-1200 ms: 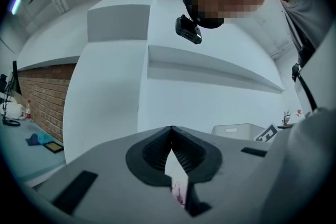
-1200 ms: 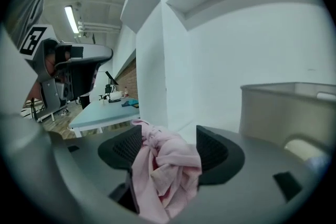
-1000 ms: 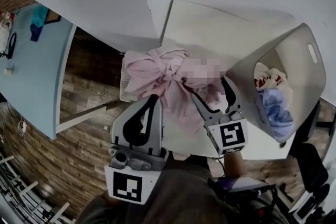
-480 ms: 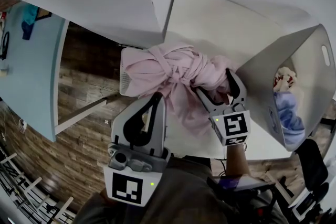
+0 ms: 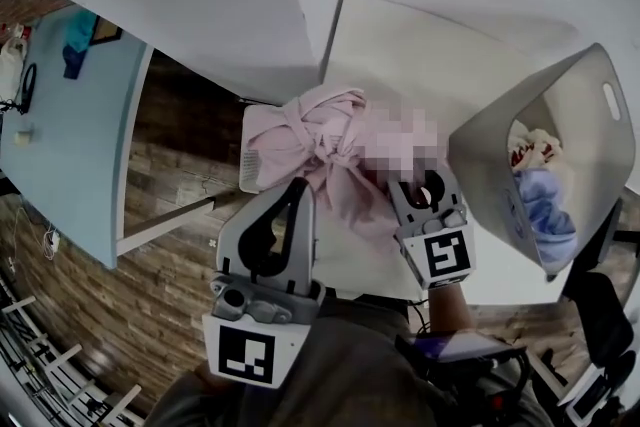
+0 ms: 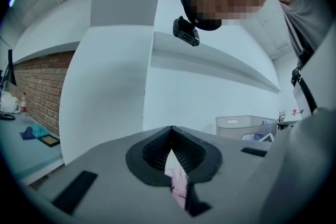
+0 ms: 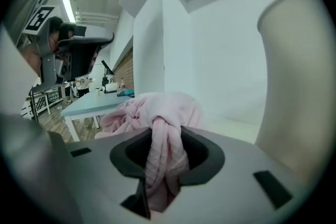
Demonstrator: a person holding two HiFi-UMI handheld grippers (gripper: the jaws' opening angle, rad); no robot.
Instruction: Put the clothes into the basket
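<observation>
At the far left a pale blue table point(image 5: 70, 115) stood over the wooden floor point(image 5: 180, 215), well apart from everything else. Next came the left gripper point(image 5: 297, 187), held level with its jaws drawn together so that the tips met. In the left gripper view point(image 6: 171, 134) only a thin slit stayed behind the tips, and a sliver of pink showed through it. Whether any cloth was pinched there could not be told.

The gripper's tips lay just beside the pink garment point(image 5: 310, 130). This was heaped and knotted at the near left corner of the white table point(image 5: 420, 45), with one part hanging over the edge.

The right gripper point(image 5: 425, 190) reached into the garment's right side, pointing a little downward. Its jaws had just been closing, and in the right gripper view point(image 7: 165, 139) they were clamped on a twisted rope of the pink garment point(image 7: 157, 107) that ran straight between the pads.

Just right of that gripper stood the grey basket point(image 5: 490, 165), tilted on the table. It held a blue cloth point(image 5: 545, 210) and a white cloth with red print point(image 5: 530, 147), while the pink garment was outside it.
</observation>
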